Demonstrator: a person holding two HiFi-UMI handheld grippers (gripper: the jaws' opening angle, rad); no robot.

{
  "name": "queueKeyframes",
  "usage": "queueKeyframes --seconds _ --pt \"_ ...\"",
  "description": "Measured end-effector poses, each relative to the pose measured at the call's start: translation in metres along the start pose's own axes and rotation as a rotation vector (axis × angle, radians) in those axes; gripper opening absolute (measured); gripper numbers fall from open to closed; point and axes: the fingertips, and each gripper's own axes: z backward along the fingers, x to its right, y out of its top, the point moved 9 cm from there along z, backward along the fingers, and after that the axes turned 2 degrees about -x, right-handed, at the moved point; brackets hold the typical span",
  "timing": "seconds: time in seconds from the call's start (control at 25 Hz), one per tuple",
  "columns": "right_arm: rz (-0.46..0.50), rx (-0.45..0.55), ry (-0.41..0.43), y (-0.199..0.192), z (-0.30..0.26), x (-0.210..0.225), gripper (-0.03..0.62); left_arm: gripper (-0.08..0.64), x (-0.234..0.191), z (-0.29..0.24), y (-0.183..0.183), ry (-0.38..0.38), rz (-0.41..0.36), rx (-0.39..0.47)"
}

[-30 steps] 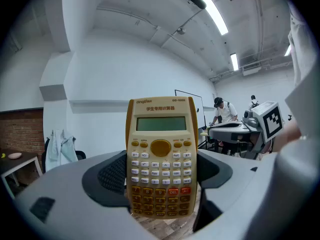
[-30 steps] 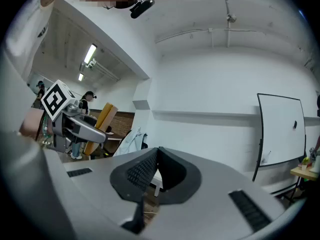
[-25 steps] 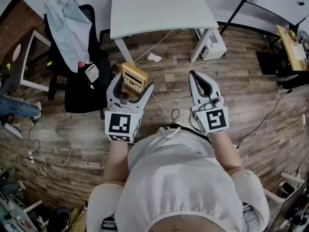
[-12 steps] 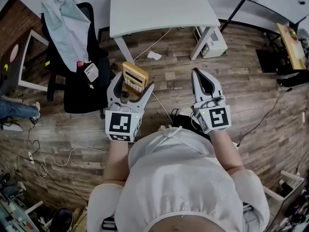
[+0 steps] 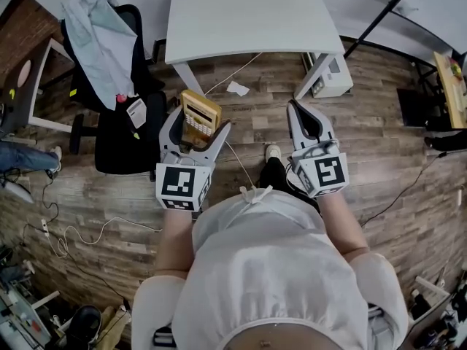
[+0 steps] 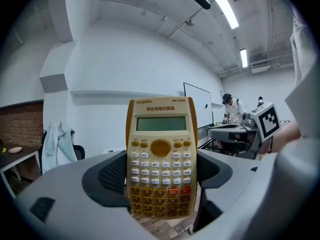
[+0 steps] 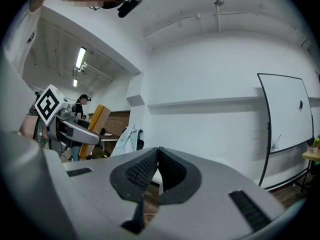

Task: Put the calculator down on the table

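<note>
Left tool (image 5: 197, 127) pinches the calculator (image 6: 161, 159) by its lower sides. It's upright, keys facing the tool's camera, held over the floor (image 5: 379, 144). Right tool (image 7: 158, 154) is pressed together, empty, level with the left. Worktop (image 5: 248, 13) is well ahead, white. I'd move forward until fully over it, tip the calculator flat, lower to contact — then release. Releasing early risks a bounce.
</note>
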Motion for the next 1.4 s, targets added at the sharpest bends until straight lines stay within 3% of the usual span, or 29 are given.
queueKeyframes --seconds 0.68,1.04,1.4 --pt "0.019 -0.019 0.143 -0.003 -0.163 0.214 0.006 0.402 -0.013 -0.230 0.056 0.160 0.017 -0.051" --pt "-0.003 -0.078 0.151 -0.032 -0.221 0.256 0.006 0.400 -0.033 -0.308 0.047 0.140 0.053 -0.124" --pt "-0.001 -0.121 0.119 -0.038 -0.314 0.282 0.006 0.400 -0.103 -0.398 0.039 0.074 0.082 -0.151"
